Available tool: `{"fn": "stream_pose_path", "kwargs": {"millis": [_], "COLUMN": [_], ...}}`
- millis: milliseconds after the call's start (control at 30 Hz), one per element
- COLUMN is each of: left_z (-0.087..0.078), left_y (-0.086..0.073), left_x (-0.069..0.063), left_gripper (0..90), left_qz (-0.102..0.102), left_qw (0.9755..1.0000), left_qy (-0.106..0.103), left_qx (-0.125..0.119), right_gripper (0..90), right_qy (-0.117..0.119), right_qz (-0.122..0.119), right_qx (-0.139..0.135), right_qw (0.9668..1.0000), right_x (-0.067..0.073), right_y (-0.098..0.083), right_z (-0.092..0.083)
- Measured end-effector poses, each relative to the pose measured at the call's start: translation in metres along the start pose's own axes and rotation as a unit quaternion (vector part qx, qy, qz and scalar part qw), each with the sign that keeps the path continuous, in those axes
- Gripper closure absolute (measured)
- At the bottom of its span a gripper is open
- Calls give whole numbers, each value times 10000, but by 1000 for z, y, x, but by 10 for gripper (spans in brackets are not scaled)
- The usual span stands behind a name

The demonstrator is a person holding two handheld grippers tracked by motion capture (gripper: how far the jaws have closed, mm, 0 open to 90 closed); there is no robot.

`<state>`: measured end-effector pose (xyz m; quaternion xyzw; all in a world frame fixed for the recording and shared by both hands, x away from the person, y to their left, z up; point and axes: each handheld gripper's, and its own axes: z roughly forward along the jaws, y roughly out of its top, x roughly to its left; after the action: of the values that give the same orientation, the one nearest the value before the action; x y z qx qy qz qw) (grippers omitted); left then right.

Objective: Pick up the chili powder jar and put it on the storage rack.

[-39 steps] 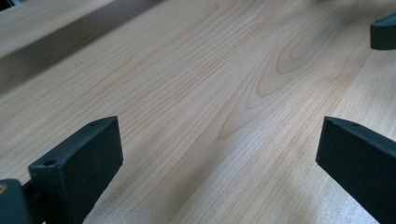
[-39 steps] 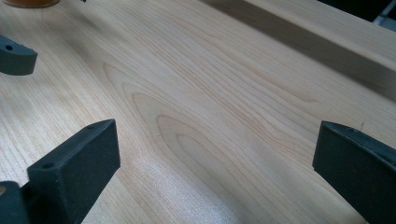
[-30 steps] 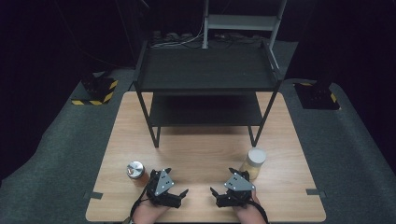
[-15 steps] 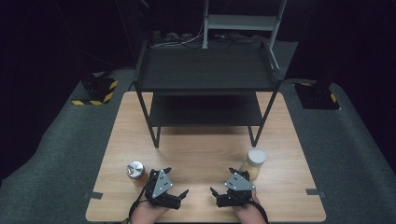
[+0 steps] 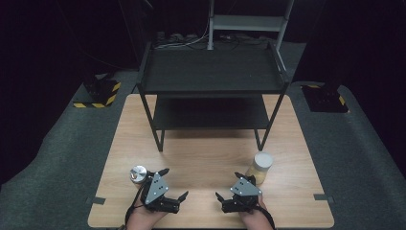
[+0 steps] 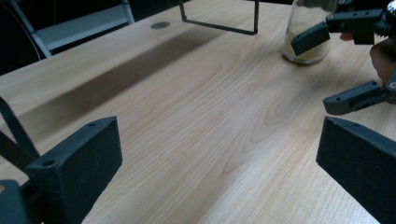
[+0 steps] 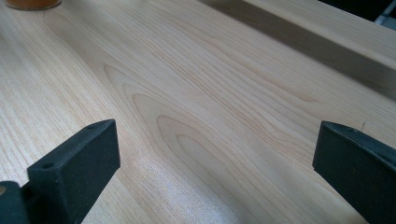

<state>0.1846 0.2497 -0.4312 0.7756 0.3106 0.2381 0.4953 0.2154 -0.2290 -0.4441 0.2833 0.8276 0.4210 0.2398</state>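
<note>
A: Item one, left gripper (image 5: 173, 184)?
B: Lower left of the high view, jaws spread wide; small silver round-lidded tin (image 5: 138, 173) just beside it, left.

A: Right gripper (image 5: 228, 188)?
B: Lower centre-right, jaws apart; clear glass jar of yellowish grains with cream lid (image 5: 260, 166) near, upper right, on the light wooden table (image 5: 206, 153).

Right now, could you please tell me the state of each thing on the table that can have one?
left gripper: open, holding nothing
right gripper: open, holding nothing
jar: upright, lid on, partly filled with yellowish grains, beside the right gripper
small metal can: upright, beside the left gripper
shelf rack: standing, both shelves bare
</note>
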Motion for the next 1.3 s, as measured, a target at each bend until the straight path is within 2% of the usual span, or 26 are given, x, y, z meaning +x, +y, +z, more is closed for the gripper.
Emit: {"fn": "stream_pose_path", "kwargs": {"millis": [200, 733, 967, 1300], "left_z": [-12, -31, -40, -53], "left_y": [1, -2, -5, -17], "left_x": [5, 14, 17, 24], "left_gripper": [5, 5, 5, 5], "left_qz": [-65, -155, -117, -269], "left_qw": [9999, 9991, 9981, 9953], "left_qy": [123, 354, 595, 923], "left_qx": [-97, -145, -114, -102], "right_gripper": [0, 0, 0, 0], "right_qy": [6, 17, 15, 27], "right_qz": [-6, 18, 27, 36], "right_qx": [-2, -14, -12, -14], "right_qw": [10000, 10000, 10000, 10000], "right_x": [0, -1, -1, -2], "right_y": [0, 0, 0, -1], "right_z": [0, 0, 0, 0]}}
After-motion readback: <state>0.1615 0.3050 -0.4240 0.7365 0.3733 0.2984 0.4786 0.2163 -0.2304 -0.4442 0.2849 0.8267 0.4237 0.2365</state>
